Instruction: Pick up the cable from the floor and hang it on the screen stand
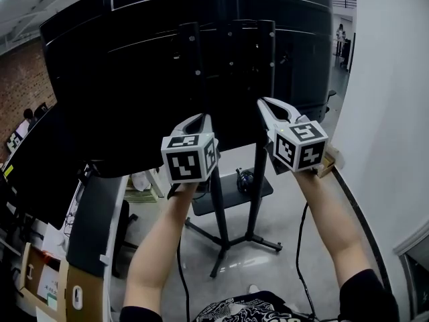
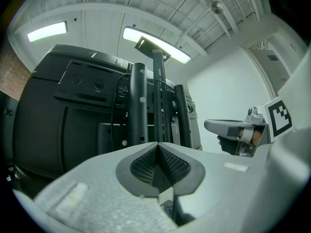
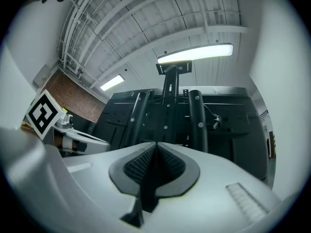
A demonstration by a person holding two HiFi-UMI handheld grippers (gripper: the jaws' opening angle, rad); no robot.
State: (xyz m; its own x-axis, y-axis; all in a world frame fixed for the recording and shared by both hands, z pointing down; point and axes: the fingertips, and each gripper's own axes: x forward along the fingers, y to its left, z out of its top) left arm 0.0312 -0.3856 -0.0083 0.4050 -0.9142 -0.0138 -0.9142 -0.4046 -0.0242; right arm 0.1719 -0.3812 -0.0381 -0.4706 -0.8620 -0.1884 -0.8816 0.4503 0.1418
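pale floor below, black screen stand (image 1: pixel 219 213) ahead. left gripper (image 1: pixel 200 118) and right gripper (image 1: pixel 264 102) are both raised, jaws closed on nothing. a thin cable (image 3: pixel 215 119) seems draped beside one upright. hung loosely, it might slide off.

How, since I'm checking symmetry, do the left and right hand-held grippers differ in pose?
The right hand-held gripper is held higher than the left hand-held gripper. The right one is rolled to one side, while the left one sits nearly level. Both are shut, with no cable visible between their jaws, and both point at the back of the screen stand.
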